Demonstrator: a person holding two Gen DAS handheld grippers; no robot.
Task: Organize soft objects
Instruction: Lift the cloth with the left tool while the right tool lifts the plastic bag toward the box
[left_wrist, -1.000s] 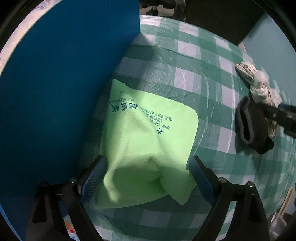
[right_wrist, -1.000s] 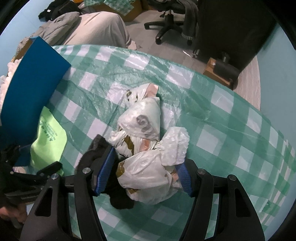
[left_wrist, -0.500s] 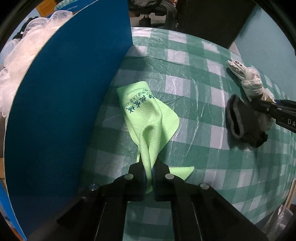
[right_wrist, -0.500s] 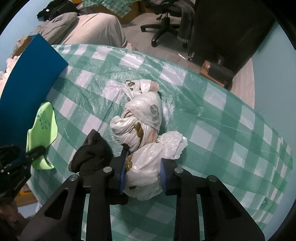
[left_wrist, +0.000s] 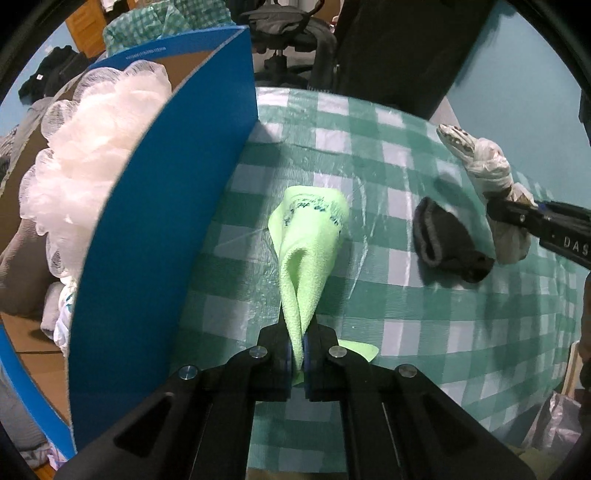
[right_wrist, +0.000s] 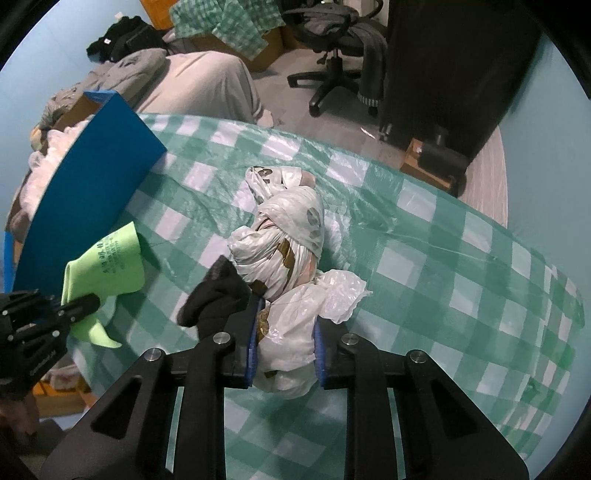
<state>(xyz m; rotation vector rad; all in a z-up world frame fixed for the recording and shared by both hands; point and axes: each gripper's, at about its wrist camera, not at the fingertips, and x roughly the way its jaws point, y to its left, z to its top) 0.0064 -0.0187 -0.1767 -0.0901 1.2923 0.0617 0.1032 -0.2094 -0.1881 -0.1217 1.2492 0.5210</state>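
Both claws are now clenched where a second ago they were spread: the left claw (left_wrist: 299, 360) is pinched on the green cloth (left_wrist: 308, 254), which is gathered into a cone and lifted off the desk (left_wrist: 424, 317); the right claw (right_wrist: 284, 347) is squeezed on the white plastic-bag bundle (right_wrist: 291, 258). Pickup is judged done, transfer next. Just left of the right claw, a dark sock (right_wrist: 214, 299) is left lying. Left of the left claw, the blue box wall (left_wrist: 155, 221) is close; beyond it a white mesh pouf (left_wrist: 88, 155) is stored. Ahead, checked desk is open.
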